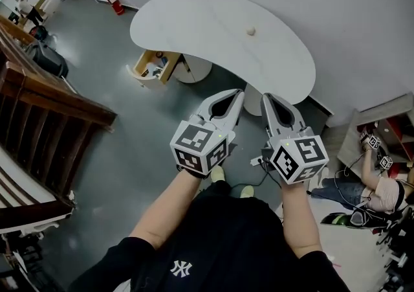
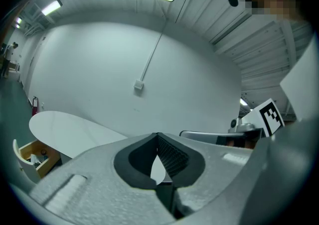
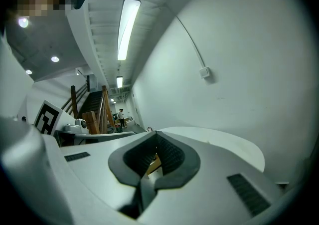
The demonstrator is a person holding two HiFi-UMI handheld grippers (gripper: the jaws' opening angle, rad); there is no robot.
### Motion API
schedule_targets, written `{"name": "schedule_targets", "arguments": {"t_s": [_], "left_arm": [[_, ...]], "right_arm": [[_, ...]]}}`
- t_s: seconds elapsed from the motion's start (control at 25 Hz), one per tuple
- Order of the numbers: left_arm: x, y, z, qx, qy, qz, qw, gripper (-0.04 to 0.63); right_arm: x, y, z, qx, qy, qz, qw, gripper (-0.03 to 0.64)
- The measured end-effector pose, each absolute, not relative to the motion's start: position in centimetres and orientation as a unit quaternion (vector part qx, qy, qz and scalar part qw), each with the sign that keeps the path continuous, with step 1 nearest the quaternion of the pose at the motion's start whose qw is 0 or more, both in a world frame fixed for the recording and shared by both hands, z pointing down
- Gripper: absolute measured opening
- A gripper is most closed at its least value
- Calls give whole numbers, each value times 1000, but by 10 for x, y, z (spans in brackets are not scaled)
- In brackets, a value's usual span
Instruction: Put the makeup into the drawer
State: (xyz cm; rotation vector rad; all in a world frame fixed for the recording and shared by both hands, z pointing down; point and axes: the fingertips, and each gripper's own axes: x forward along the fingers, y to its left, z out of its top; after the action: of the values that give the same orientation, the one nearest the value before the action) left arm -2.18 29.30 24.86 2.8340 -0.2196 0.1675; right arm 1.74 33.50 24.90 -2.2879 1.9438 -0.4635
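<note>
1. Facing the white kidney-shaped table point(image 1: 213, 25), the person holds both tools side by side, near level, above the grey floor point(image 1: 129, 148) and well apart from the table edge.
2. Left hand-held gripper point(image 1: 234, 95): the jaws are closed tip to tip. The left gripper view shows the ribbed pads point(image 2: 172, 156) meeting at the front with nothing between them.
3. Right hand-held gripper point(image 1: 266, 98): the jaws are fully closed. The right gripper view shows nothing clamped between the pads point(image 3: 169, 155).
4. Marker cubes point(image 1: 199, 147) sit at the rear of each tool, over the person's hands.
5. Drawer point(image 1: 150, 64): a wooden drawer stands pulled open below the left end of the table. Small items lie inside; they are too small to identify.
6. Table top: one small pale round object point(image 1: 251, 30) rests near the middle, well apart from both tools. Whether it is the makeup cannot be told.
7. Surroundings: a red fire extinguisher point(image 1: 115, 1) stands against the wall behind the table, a wooden stair railing point(image 1: 52, 100) runs at the left, and a second person point(image 1: 381, 187) sits on the floor at the right.
</note>
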Motion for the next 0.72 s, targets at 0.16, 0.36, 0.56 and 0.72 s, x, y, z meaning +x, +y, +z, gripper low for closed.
{"name": "schedule_targets", "arguments": {"t_s": [0.16, 0.36, 0.56, 0.72], "left_arm": [[-27, 273, 250, 985, -74, 56, 147, 10], [-31, 252, 254, 986, -67, 57, 141, 10], [-33, 239, 254, 985, -65, 57, 148, 9], [-26, 224, 257, 985, -64, 62, 146, 9]], "right_arm": [[12, 315, 251, -754, 637, -153, 51, 15], [2, 290, 252, -754, 638, -150, 46, 15], [-1, 273, 251, -751, 641, -154, 41, 15], [11, 255, 252, -749, 642, -156, 47, 15]]}}
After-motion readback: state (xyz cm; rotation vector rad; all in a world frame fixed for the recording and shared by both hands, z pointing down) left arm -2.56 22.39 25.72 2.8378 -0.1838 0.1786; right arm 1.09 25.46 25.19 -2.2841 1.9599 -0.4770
